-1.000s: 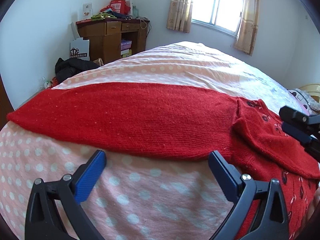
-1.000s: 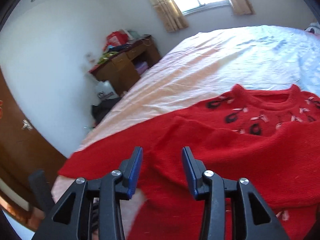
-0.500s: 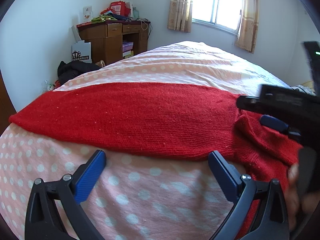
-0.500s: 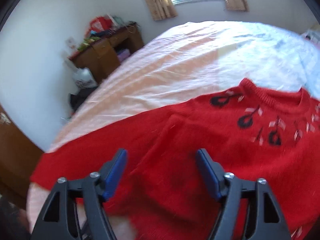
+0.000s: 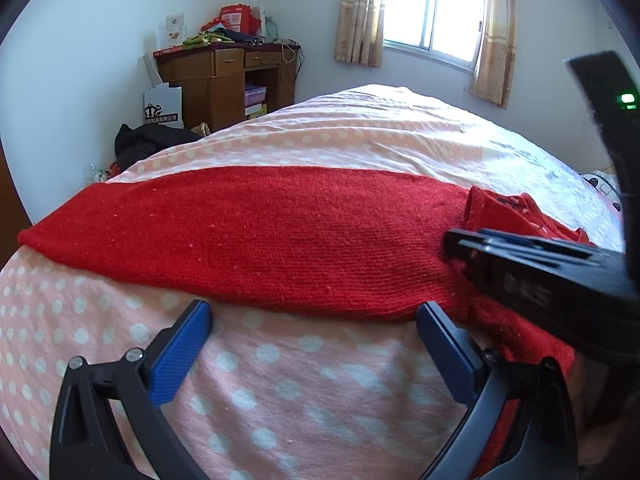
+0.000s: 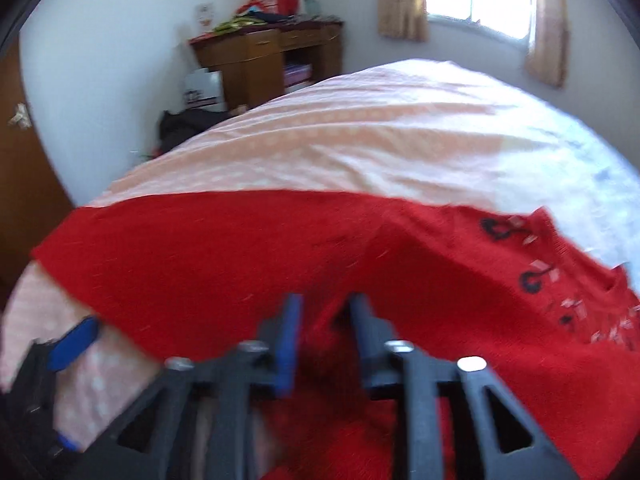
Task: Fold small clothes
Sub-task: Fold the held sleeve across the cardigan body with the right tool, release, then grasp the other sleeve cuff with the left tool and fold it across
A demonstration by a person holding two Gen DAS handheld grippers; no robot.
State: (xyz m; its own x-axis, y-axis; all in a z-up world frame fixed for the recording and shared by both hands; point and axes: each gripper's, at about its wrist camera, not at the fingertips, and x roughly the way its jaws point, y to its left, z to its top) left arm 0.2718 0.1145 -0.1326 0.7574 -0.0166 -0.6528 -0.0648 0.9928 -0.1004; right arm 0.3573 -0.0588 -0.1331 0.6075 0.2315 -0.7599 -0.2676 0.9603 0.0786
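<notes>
A red knitted sweater [image 5: 280, 236] with black and white motifs near its neckline lies on the bed [image 5: 320, 392] covered in a pink sheet with white polka dots, one long sleeve stretched flat away from the sweater's body.

The left gripper [image 5: 316, 344] hovers over bare sheet just beside the sleeve's near edge, its blue-padded jaws spread wide with nothing between them.

The right gripper [image 6: 326, 320] is down on the sweater where the sleeve meets the body. Its jaws have just been closing, and a raised fold of red knit sits between them; the picture is blurred, but the pads appear to pinch that fold. In the left wrist view the same gripper [image 5: 460, 240] reaches in over the sweater's shoulder.

Beyond the sweater, a brown wooden desk [image 5: 224, 76] piled with clutter stands against the wall.
</notes>
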